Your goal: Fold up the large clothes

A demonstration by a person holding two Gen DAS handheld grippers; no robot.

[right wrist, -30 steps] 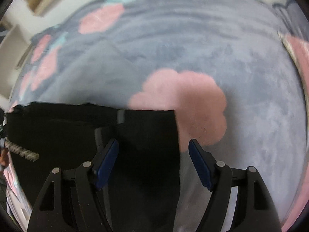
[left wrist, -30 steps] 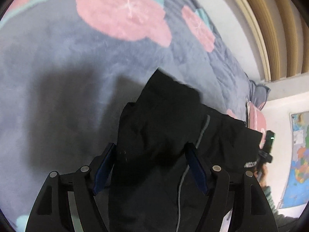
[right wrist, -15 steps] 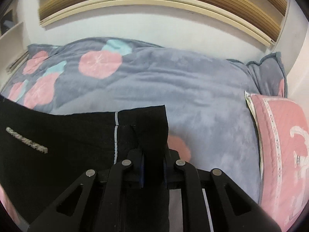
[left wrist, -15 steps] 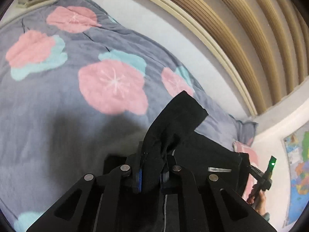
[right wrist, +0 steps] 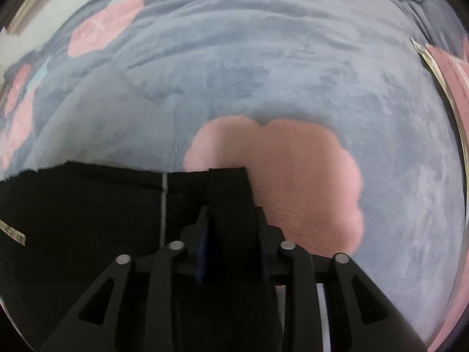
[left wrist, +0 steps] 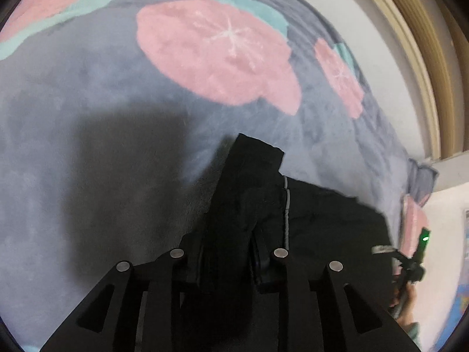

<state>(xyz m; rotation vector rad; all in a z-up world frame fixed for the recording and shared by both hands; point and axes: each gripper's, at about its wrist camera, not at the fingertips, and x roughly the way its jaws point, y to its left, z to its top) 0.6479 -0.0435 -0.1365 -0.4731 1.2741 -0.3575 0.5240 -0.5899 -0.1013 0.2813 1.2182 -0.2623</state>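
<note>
Black garment (left wrist: 319, 220), thin grey seam stripe, spread on blanket (left wrist: 88, 146); corners bunched, possibly lifted.

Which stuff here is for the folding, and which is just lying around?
For the folding:
black garment
left gripper
right gripper

Just lying around:
blanket
pink pillow
map

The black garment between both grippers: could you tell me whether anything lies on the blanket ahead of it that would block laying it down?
Nothing visible does. Ahead of the black garment the grey floral blanket is bare; the pink pillow sits off to the right.
</note>
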